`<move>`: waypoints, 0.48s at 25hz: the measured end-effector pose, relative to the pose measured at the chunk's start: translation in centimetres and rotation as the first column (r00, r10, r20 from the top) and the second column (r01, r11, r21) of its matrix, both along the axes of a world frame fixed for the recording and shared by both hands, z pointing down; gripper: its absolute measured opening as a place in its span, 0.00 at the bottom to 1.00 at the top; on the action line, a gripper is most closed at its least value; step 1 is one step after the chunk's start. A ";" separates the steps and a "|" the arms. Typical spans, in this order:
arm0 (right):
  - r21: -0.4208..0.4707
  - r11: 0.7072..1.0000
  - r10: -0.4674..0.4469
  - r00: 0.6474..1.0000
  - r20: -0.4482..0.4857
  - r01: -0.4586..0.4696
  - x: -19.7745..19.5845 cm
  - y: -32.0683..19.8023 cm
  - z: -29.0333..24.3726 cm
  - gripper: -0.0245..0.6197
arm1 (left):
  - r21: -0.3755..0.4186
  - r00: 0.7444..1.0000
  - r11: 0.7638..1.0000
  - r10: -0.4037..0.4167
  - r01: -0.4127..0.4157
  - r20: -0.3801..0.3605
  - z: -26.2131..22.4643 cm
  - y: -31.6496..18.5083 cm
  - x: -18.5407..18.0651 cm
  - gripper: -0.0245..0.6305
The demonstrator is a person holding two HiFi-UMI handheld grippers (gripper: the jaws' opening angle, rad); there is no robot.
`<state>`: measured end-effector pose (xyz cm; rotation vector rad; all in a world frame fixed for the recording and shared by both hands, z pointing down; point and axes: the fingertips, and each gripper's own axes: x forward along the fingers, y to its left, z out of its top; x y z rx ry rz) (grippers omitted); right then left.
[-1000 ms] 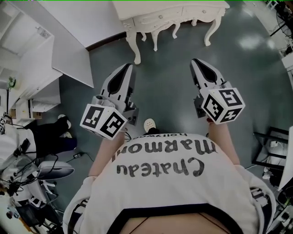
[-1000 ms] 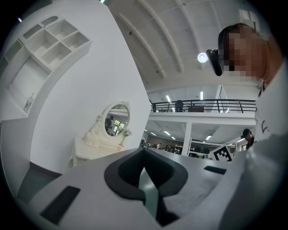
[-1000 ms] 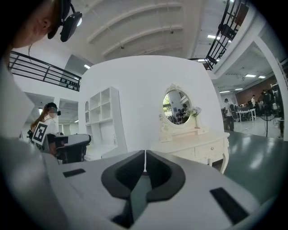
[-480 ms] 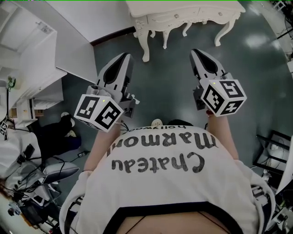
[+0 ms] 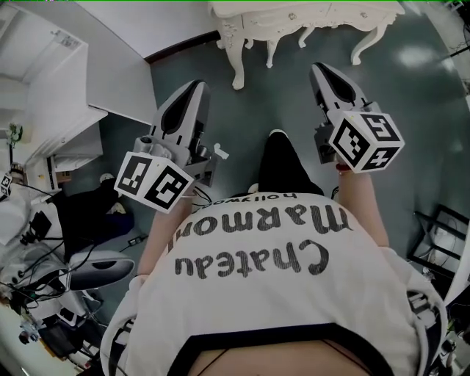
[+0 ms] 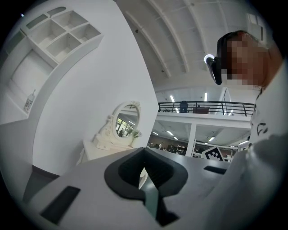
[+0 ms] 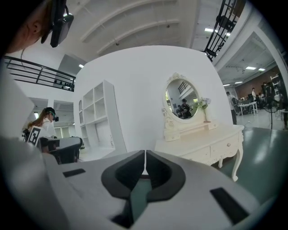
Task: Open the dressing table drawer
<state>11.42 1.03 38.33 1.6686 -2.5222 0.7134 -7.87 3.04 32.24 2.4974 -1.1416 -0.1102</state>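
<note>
A white dressing table (image 5: 294, 22) with curved legs stands at the top of the head view, its drawers (image 7: 223, 148) closed, each with a small knob. An oval mirror (image 7: 181, 99) rises from its top. My left gripper (image 5: 194, 92) is held out in front of me, shut and empty, still well short of the table. My right gripper (image 5: 321, 71) is also shut with nothing in it, pointing toward the table's front and nearer to it. In the left gripper view the table (image 6: 108, 146) and mirror (image 6: 125, 121) show small beyond the jaws.
A white shelf unit (image 5: 51, 88) stands along the wall on the left. Cables and gear (image 5: 44, 294) lie on the dark floor at lower left. A dark metal frame (image 5: 440, 242) stands at the right. Another person (image 7: 42, 123) in a headset stands far off.
Both grippers and I have moved toward the dressing table, which now sits closer and higher in the head view. My leg has stepped forward between the grippers. Both grippers stay shut.
</note>
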 end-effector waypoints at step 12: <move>0.045 0.989 -0.140 0.990 -0.016 0.140 -1.7 -9.2 0.0 0.08 | 0.041 0.992 0.992 -0.123 0.122 0.017 -0.3 -7.2 -0.8 0.07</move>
